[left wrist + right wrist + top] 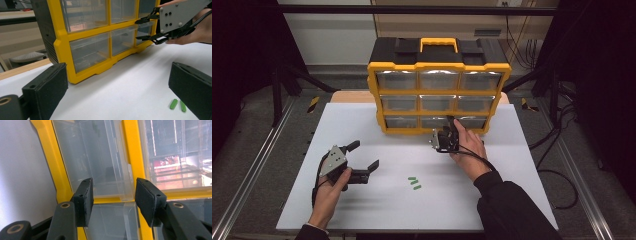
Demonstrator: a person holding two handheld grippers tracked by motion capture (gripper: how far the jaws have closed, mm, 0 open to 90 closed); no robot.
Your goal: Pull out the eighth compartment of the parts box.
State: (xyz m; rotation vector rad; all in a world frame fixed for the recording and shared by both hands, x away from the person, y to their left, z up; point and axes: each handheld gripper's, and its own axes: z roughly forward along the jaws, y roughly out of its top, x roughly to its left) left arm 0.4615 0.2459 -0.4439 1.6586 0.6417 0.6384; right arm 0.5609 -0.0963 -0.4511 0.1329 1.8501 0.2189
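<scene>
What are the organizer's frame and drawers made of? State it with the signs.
Organizer frame: looks like moulded hard plastic, yellow, smooth with a slight sheen and rounded edges. Drawers: seemingly clear rigid plastic, glossy; you see through them and they catch reflections. Neither can be confirmed by look alone.

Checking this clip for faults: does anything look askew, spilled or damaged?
Nothing stands out. The yellow drawer cabinet stands square with its drawers in, and three green pieces lie loose on the white table.
</scene>
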